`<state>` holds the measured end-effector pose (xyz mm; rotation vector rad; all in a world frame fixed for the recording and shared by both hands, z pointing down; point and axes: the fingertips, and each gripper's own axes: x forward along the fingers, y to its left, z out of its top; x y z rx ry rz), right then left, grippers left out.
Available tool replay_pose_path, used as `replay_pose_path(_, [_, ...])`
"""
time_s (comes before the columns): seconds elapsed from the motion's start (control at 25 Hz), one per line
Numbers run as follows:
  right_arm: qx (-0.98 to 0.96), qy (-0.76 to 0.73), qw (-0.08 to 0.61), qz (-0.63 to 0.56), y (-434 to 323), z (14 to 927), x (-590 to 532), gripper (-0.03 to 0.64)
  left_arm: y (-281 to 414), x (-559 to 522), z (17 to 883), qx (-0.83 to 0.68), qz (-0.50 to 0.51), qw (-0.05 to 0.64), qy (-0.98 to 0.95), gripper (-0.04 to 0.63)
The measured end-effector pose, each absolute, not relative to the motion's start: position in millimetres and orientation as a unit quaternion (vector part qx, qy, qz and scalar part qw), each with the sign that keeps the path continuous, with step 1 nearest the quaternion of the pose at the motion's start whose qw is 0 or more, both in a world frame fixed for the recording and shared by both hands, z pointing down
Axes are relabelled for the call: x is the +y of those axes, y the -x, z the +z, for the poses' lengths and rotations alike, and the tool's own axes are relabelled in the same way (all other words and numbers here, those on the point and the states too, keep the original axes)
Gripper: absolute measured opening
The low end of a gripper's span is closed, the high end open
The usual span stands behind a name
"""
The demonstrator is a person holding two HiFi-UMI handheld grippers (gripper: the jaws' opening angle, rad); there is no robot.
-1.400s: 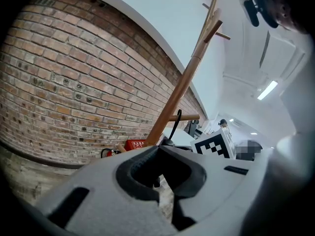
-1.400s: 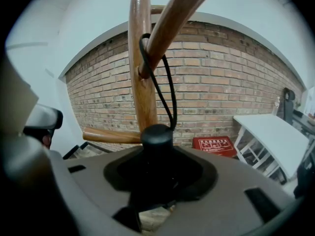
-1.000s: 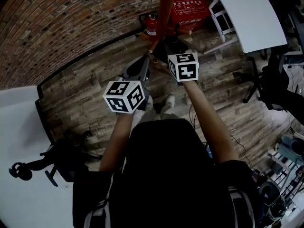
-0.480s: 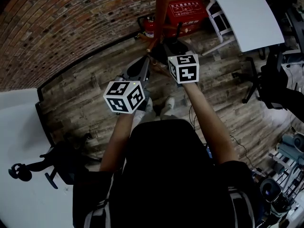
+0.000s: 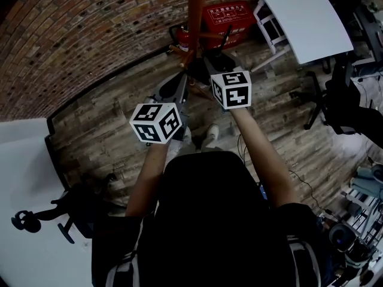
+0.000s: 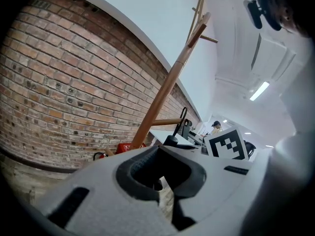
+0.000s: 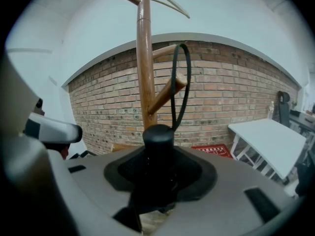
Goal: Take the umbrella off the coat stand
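The wooden coat stand [image 7: 144,58] rises in front of the brick wall; it shows too in the head view [image 5: 197,5] and in the left gripper view [image 6: 167,90]. The umbrella's black handle [image 7: 158,136] stands upright between the jaws of my right gripper [image 7: 158,178], which is shut on it. Its black strap loop [image 7: 181,82] hangs round a slanted peg [image 7: 167,93]. The rest of the umbrella is hidden. My left gripper [image 6: 160,173] is open and empty, just left of the right gripper [image 5: 218,61] and short of the stand. From the left gripper's side the handle [image 6: 173,140] shows too.
A red box [image 5: 232,14] and a fire extinguisher [image 5: 184,37] sit by the stand's foot at the brick wall. A white table [image 5: 302,17] stands to the right, with a black office chair [image 5: 341,100] beyond it. Another black chair [image 5: 66,208] is at the lower left.
My right gripper has risen a little with the umbrella handle in it. The left gripper has stayed where it was.
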<state>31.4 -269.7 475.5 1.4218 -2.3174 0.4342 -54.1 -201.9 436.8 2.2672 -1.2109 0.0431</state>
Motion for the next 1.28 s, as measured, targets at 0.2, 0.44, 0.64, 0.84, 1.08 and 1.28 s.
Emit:
replay_pose_path(0.2, [-0.831, -0.504, 0.184, 0.15, -35, 465, -266, 0.169, 49, -203, 432, -0.45, 0.012, 0.277, -0.849, 0.018])
replay_pose_path(0.44, [-0.837, -0.493, 0.184, 0.148, -39, 460, -258, 0.169, 45, -205, 424, -0.455, 0.009, 0.267, -0.849, 0.018])
replay_pose_path(0.64, [-0.844, -0.483, 0.18, 0.145, -45, 453, -251, 0.169, 38, -207, 417, -0.459, 0.005, 0.26, -0.85, 0.018])
replay_pose_path(0.84, [-0.853, -0.471, 0.173, 0.142, -53, 447, -245, 0.169, 27, -204, 414, -0.465, 0.003, 0.255, -0.848, 0.018])
replay_pose_path(1.08, [-0.862, -0.457, 0.163, 0.143, -68, 439, -236, 0.169, 14, -198, 411, -0.48, 0.001, 0.252, -0.84, 0.018])
replay_pose_path(1.28, [-0.87, -0.447, 0.152, 0.145, -83, 435, -227, 0.169, 3, -190, 413, -0.493, 0.002, 0.249, -0.834, 0.018])
